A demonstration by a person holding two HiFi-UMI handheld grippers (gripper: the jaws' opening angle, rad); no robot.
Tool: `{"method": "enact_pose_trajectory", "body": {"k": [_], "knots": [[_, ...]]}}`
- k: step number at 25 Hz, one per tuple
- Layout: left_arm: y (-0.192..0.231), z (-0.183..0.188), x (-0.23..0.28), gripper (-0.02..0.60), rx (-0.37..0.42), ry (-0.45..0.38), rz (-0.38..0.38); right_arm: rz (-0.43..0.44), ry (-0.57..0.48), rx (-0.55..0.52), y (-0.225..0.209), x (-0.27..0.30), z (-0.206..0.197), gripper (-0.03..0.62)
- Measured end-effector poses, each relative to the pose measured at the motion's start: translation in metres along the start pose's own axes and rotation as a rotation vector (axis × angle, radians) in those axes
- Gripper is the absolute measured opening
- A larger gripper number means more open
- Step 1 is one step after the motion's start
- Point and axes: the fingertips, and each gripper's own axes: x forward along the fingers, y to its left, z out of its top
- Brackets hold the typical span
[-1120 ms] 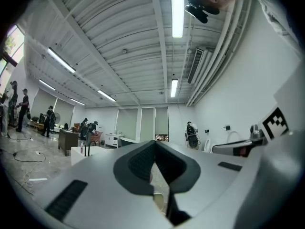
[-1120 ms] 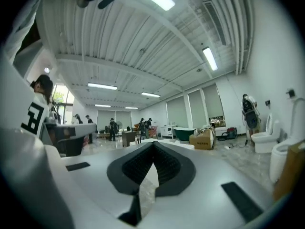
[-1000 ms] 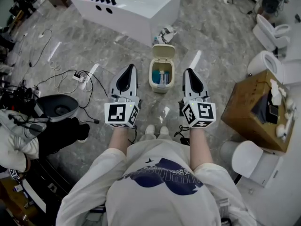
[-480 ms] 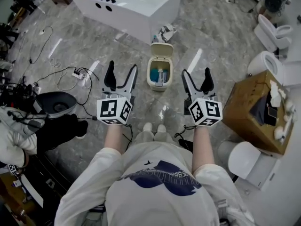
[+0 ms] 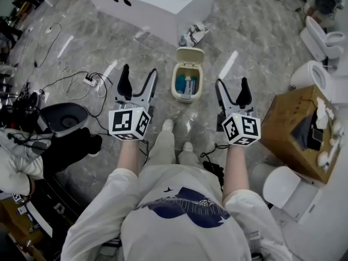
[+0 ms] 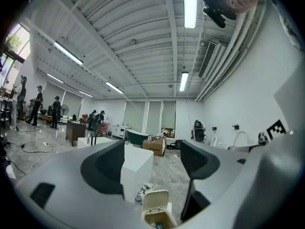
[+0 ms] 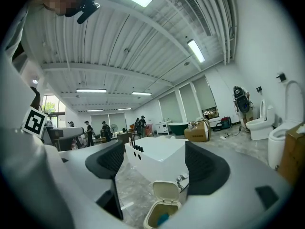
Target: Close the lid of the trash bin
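Observation:
A small cream trash bin [image 5: 186,84] stands on the marble floor ahead of me, its lid [image 5: 190,55] tipped up and back, blue rubbish showing inside. It also shows low in the left gripper view, trash bin [image 6: 157,217], and in the right gripper view, trash bin [image 7: 161,213]. My left gripper [image 5: 138,77] hovers left of the bin; its jaws have just been opening and stand open with nothing between them. My right gripper [image 5: 232,89] hovers right of the bin, open and empty, its jaws wide apart. Neither gripper touches the bin.
A white bathtub [image 5: 157,3] stands behind the bin with litter [image 5: 194,34] at its foot. Cables and a power strip [image 5: 89,81] lie at left beside a dark basin [image 5: 65,120]. A cardboard box [image 5: 300,129] and toilets [image 5: 311,73] stand at right.
Both grippers went from shut to open and moved forward, toward the bin. The person's left foot has stepped forward. The bin's lid stays up.

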Motion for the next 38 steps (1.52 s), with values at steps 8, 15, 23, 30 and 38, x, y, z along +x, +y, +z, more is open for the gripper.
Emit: {"method": "enact_pose_trajectory", "body": {"k": [8, 15, 23, 30, 38], "knots": [[0.049, -0.015, 0.076, 0.362, -0.014, 0.024, -0.080, -0.111, 0.015, 0.009, -0.002, 0.061, -0.016, 0.405], [0.071, -0.035, 0.127, 0.377, -0.054, 0.070, -0.143, -0.144, 0.045, -0.027, -0.006, 0.112, -0.021, 0.390], [0.066, -0.063, 0.157, 0.380, -0.042, 0.128, -0.141, 0.041, 0.247, -0.215, -0.032, 0.182, -0.055, 0.368], [0.056, -0.092, 0.185, 0.380, -0.008, 0.158, -0.094, 0.403, 0.580, -0.402, -0.046, 0.260, -0.163, 0.364], [0.040, -0.118, 0.203, 0.380, -0.009, 0.123, -0.045, 0.648, 0.820, -0.605, -0.059, 0.303, -0.287, 0.341]]}}
